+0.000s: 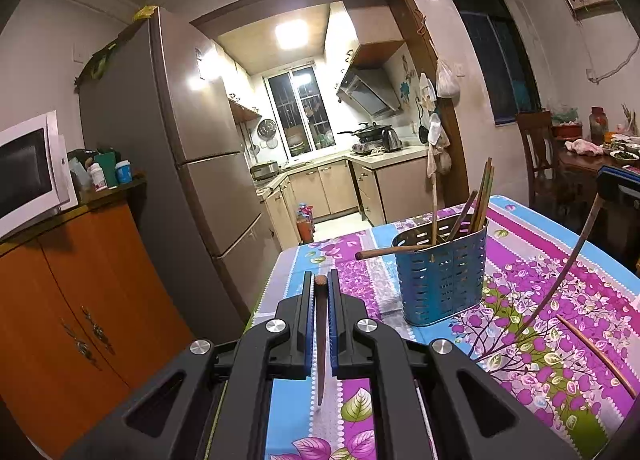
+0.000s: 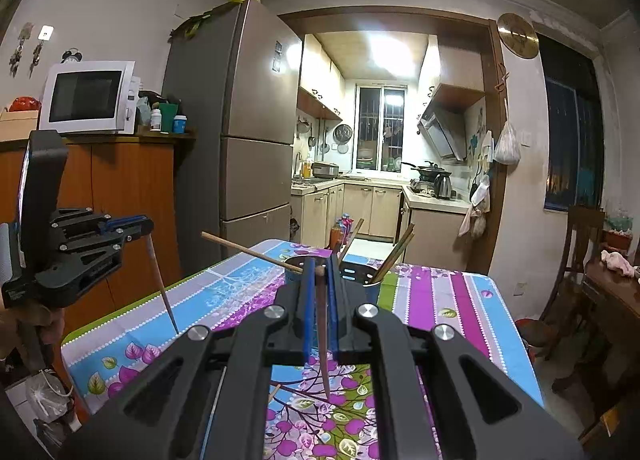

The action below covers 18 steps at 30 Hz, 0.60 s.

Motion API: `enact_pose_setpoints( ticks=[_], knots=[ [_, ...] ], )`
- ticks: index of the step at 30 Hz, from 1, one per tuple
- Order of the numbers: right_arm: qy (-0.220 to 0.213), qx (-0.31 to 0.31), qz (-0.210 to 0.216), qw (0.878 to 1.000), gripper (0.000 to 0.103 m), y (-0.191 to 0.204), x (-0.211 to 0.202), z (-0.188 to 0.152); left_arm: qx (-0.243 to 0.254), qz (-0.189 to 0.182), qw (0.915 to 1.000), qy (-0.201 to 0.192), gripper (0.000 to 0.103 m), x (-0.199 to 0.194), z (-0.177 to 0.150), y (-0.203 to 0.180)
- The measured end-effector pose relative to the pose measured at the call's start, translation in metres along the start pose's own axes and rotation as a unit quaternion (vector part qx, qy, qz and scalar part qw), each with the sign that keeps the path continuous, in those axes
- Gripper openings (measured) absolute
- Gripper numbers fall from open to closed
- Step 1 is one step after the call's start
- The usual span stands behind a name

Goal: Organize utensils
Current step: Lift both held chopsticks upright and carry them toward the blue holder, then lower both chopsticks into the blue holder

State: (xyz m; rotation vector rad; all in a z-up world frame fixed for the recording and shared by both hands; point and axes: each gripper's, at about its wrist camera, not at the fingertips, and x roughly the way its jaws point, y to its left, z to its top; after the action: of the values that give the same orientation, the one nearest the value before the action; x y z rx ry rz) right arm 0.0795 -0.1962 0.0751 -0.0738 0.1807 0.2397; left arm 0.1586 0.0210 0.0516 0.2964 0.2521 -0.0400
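Left wrist view: left gripper (image 1: 320, 292) was clenched on a dark chopstick (image 1: 320, 344) that ran upright between the blue pads, blunt end at the fingertips, pointed tip hanging just over the tablecloth (image 1: 532, 300) near the table's left edge. The blue perforated holder (image 1: 442, 280) stood on the tabletop toward the far edge, with several chopsticks (image 1: 482, 196) leaning inside it. One wooden stick (image 1: 390, 251) lay across its rim, poking out to the left. A loose chopstick (image 1: 596, 352) lay flat near the right edge. At the right border the right gripper (image 1: 614, 184) showed partly, a thin stick (image 1: 560, 272) hanging from it with its tip down at the cloth.

Right wrist view: right gripper (image 2: 320, 272) was clamped on a dark chopstick (image 2: 323, 332), tip pointing down over the cloth. The holder (image 2: 370, 280) sat just behind the fingertips, mostly hidden. The left gripper (image 2: 138, 226) hung at the left side of the table, holding its chopstick (image 2: 162, 284) tip-down close to the tabletop (image 2: 460, 300); a hand (image 2: 40, 324) gripped its handle
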Motion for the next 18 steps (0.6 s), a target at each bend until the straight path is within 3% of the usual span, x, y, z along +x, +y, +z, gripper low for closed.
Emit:
enact_pose_setpoints(
  ticks=[18],
  knots=[
    [-0.031, -0.014, -0.009, 0.999, 0.005, -0.024, 0.016, 0.051, 0.017, 0.000, 0.9998, -0.013, 0.007, -0.004, 0.018, -0.022]
  ],
)
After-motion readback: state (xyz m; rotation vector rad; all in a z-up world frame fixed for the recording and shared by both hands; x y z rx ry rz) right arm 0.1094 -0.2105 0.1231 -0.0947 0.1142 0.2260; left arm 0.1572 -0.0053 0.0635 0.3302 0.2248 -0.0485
